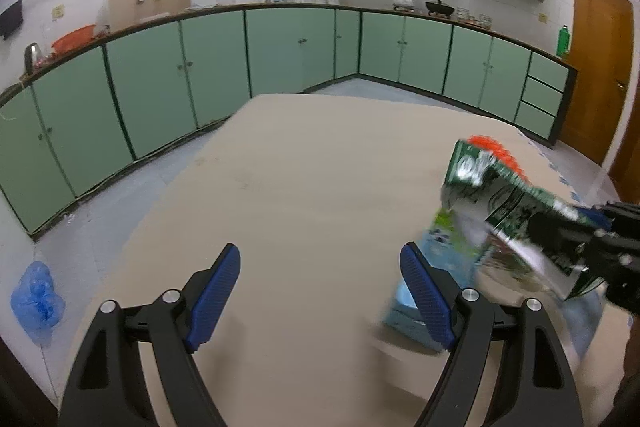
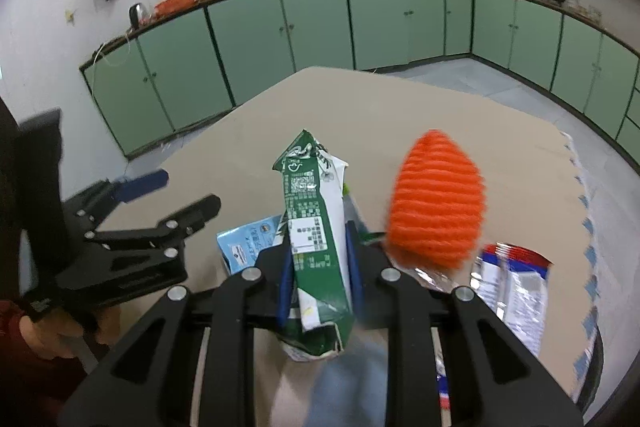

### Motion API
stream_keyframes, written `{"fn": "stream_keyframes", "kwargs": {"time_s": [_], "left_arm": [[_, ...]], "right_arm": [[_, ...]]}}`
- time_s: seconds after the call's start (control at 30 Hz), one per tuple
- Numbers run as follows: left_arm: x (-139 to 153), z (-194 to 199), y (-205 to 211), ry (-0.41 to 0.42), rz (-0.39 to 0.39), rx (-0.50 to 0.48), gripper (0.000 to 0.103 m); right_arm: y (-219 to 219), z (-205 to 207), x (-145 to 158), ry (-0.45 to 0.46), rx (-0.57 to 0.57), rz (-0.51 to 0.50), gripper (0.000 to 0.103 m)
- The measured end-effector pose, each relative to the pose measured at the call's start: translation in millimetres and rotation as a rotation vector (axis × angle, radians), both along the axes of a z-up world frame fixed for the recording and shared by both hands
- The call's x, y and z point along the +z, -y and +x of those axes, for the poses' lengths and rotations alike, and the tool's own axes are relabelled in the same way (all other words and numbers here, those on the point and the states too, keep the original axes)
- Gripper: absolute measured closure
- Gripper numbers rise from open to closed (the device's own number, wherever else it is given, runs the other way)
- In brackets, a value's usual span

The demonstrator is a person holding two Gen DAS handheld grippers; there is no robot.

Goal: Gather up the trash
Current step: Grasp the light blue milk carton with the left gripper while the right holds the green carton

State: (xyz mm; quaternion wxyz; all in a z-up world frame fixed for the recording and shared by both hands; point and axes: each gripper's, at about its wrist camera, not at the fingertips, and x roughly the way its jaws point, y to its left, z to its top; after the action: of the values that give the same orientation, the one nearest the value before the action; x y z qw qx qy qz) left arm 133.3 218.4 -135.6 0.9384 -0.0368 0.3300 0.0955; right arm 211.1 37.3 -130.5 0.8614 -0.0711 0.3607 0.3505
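Currently the right gripper [image 2: 318, 259] is clamped on a flattened green carton [image 2: 316, 227], its blue pads [image 2: 286, 287] pressing both long sides. The carton points away from the camera over the tan table [image 2: 460, 115]; its near end is torn and partly lost behind the gripper body. In the left wrist view the carton [image 1: 508, 199] is badly blurred and its print unreadable, and only part of the right gripper [image 1: 600, 247] shows, cut off at the right edge.

The left gripper [image 1: 320, 291] has its jaws wide apart over bare table with nothing between them. A hand [image 2: 60, 331] grips its handle at the lower left of the right wrist view.

An orange ribbed object [image 2: 438, 199] sits just right of the carton; what it is cannot be told, and whether it touches the carton is unclear. A light blue packet [image 2: 250, 243] lies left of the carton, mostly hidden. A red, white and blue wrapper [image 2: 516, 287] lies near the table's right edge, its near end hidden behind the gripper's arm.

A blue bag [image 1: 36, 299] lies on the floor at far left.
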Motion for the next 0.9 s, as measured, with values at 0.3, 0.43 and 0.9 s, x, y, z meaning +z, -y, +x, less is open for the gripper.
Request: {"fn": "stream_keyframes", "kwargs": {"time_s": [0.3,0.43,0.9], "left_arm": [[-1.6,6.7,32.3,-0.007,-0.012,-0.086,0.022],[-7.1,12.7,44.0,-0.034,-0.006,-0.117,0.022],[-25.5,17.7,61.0,-0.093,0.025,-0.106,0.056]], "right_arm": [[54.8,-9.3,30.4,0.07,-0.073,0.092,0.082],[72.8,-5.9,23.4,0.061,-0.127,0.085,0.082],[84.3,-6.1,-7.1,0.005,-0.179,0.057,0.082]]}}
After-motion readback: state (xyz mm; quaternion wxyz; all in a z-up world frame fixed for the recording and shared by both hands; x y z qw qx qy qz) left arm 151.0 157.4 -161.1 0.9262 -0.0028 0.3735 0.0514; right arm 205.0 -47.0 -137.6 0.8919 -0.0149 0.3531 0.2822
